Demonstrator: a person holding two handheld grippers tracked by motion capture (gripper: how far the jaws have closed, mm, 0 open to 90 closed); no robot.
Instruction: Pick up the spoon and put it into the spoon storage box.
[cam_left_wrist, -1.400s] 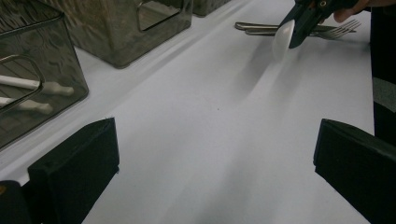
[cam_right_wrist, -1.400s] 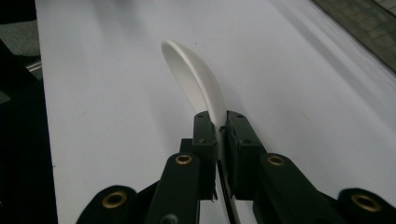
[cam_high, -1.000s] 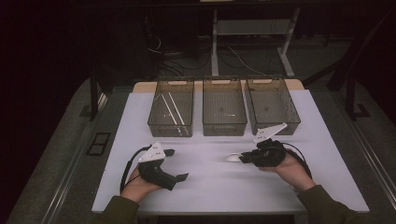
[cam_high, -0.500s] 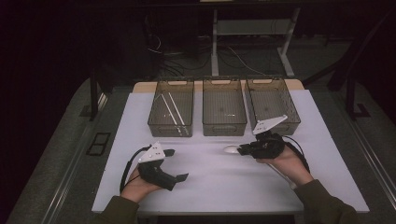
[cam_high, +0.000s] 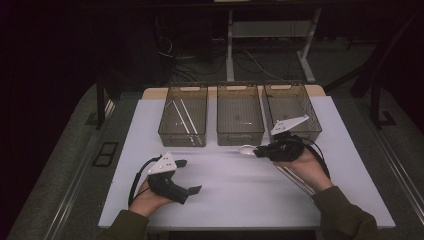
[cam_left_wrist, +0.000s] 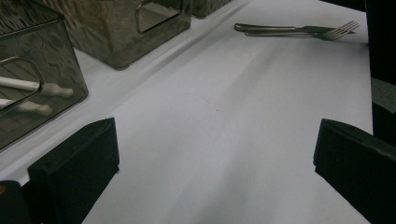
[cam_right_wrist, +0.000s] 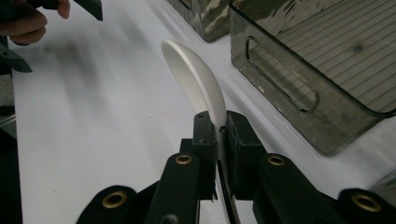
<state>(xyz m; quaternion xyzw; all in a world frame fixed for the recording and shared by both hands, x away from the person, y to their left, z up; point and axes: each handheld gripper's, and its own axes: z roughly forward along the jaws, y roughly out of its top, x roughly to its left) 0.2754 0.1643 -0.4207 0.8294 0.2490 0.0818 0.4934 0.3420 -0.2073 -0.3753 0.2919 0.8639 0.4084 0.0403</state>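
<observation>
sorting cutlery looks early-ish: right tongs (cam_right_wrist: 218, 135) clamped tight on a white spoon (cam_right_wrist: 194, 79), lifted just at 6 o'clock of the middle bin (cam_high: 240, 136). left tongs (cam_left_wrist: 210, 158) gape wide, holding nothing. fork and knife (cam_left_wrist: 299, 30) wait on the surface (cam_high: 240, 190).

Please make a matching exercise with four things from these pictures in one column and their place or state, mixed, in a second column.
Things:
1. spoon
2. fork
3. left gripper
4. left bin

Places or states:
A. open, holds nothing
B. lies on the table
C. clamped in the right gripper
D. holds white sticks

Pairs: 1-C, 2-B, 3-A, 4-D
</observation>
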